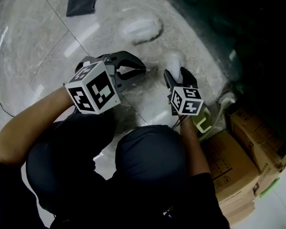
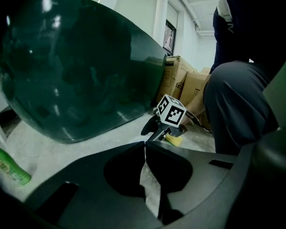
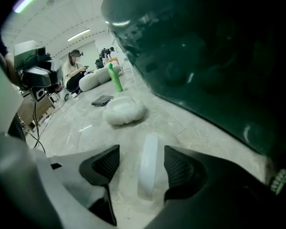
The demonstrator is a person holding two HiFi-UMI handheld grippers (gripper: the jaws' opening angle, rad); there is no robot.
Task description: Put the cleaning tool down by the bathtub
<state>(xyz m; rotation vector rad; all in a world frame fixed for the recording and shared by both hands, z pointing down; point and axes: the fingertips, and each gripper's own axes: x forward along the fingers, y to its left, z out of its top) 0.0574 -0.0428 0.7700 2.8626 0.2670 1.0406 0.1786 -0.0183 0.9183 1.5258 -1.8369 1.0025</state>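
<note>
right gripper (image 3: 143, 166) open, tool (image 3: 149, 163) released between its 2 pads | tool axis near-far | bathtub (image 3: 219, 56) close right | left gripper (image 2: 144, 147) clenched, empty, farther off

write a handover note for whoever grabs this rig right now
Left gripper: shut, empty.
Right gripper: open, low over the floor, one jaw on each side of the tool, pads not pressing on it.
Tool: lying on the floor right beside the tub. A white pad lies further out.
Done: the tool is down by the tub.
Left: probably only to draw the right gripper back without nudging the tool.
</note>
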